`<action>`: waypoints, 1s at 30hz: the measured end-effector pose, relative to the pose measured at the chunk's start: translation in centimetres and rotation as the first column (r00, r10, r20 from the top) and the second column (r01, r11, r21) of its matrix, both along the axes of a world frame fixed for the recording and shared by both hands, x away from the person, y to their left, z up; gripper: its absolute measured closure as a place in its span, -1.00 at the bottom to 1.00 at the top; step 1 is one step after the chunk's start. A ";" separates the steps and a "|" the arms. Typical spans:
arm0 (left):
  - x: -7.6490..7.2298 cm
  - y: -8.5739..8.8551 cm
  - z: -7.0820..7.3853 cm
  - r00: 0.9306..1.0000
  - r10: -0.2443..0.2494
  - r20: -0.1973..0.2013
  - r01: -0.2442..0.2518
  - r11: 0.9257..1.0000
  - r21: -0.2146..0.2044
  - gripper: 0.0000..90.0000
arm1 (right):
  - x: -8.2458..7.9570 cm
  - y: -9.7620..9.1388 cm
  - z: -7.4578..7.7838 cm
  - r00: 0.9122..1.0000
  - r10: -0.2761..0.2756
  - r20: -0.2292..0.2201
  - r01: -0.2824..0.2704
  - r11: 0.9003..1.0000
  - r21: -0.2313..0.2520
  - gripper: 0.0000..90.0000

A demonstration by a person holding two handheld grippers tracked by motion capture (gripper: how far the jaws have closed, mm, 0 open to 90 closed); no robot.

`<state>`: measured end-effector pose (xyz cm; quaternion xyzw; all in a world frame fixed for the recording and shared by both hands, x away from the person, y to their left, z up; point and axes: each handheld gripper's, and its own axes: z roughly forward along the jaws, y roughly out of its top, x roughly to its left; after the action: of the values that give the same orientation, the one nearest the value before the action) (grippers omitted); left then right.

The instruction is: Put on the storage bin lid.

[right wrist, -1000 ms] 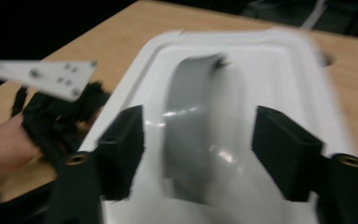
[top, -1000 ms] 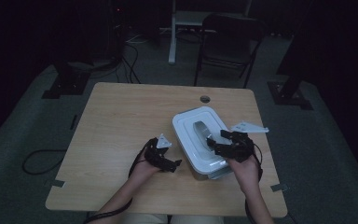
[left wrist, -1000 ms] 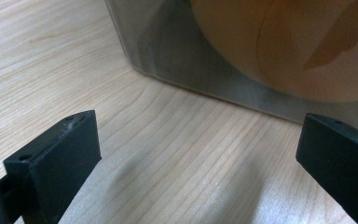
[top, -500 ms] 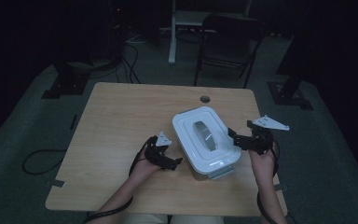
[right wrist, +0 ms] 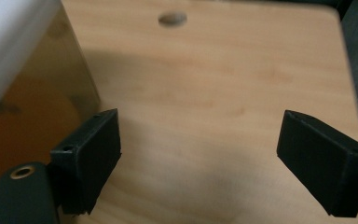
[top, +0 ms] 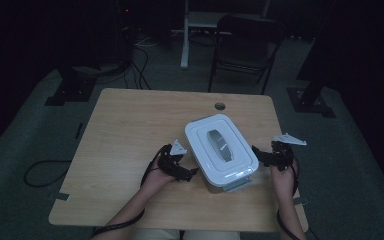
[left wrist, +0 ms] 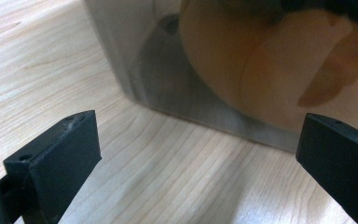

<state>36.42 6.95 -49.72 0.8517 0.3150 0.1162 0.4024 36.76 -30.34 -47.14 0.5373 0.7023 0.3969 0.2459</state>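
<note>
The table [top: 130, 130] carries a lidded container [top: 221, 149] lying between both grippers, its long axis running away from the person. The left gripper [top: 184, 172] stands open just beside its near left wall; the right gripper [top: 260, 155], jaws just opened wide with nothing between them, sits close off its right side.

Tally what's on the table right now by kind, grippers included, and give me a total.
Lidded containers: 1, the white-lidded container
Hand-held grippers: 2, the left gripper and the right gripper, one on each side of the container, both with jaws open
Total: 3
</note>
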 end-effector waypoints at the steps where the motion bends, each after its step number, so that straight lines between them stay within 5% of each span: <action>1: 0.0 -0.1 0.0 1.000 -0.003 0.000 0.003 1.000 0.005 -0.99 | 0.0 0.0 -0.6 1.000 0.001 -0.010 -0.001 1.000 0.003 -0.70; 9: 0.2 -0.1 0.3 1.000 -0.001 0.005 0.001 1.000 0.022 -0.99 | -0.4 1.5 -3.3 0.995 0.085 -0.059 -0.086 0.996 -0.002 -0.67; 18: 0.2 0.4 0.5 1.000 -0.001 0.009 0.001 1.000 0.026 -0.99 | -1.4 1.9 -3.8 0.994 0.097 -0.049 -0.095 0.995 0.042 -0.61; 26: 0.4 2.1 0.5 1.000 0.023 0.016 -0.023 0.999 0.038 -0.99 | -2.9 3.7 -4.0 0.982 0.179 -0.052 -0.175 0.982 0.076 -0.60; 30: 0.3 3.1 0.5 0.999 0.036 0.022 -0.037 0.998 0.049 -0.99 | -3.6 5.2 -3.9 0.983 0.180 -0.033 -0.179 0.984 0.022 -0.60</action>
<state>36.74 10.06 -49.17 0.8541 0.3234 0.1401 0.3825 33.15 -25.11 -51.04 0.4811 0.7483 0.4147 0.1915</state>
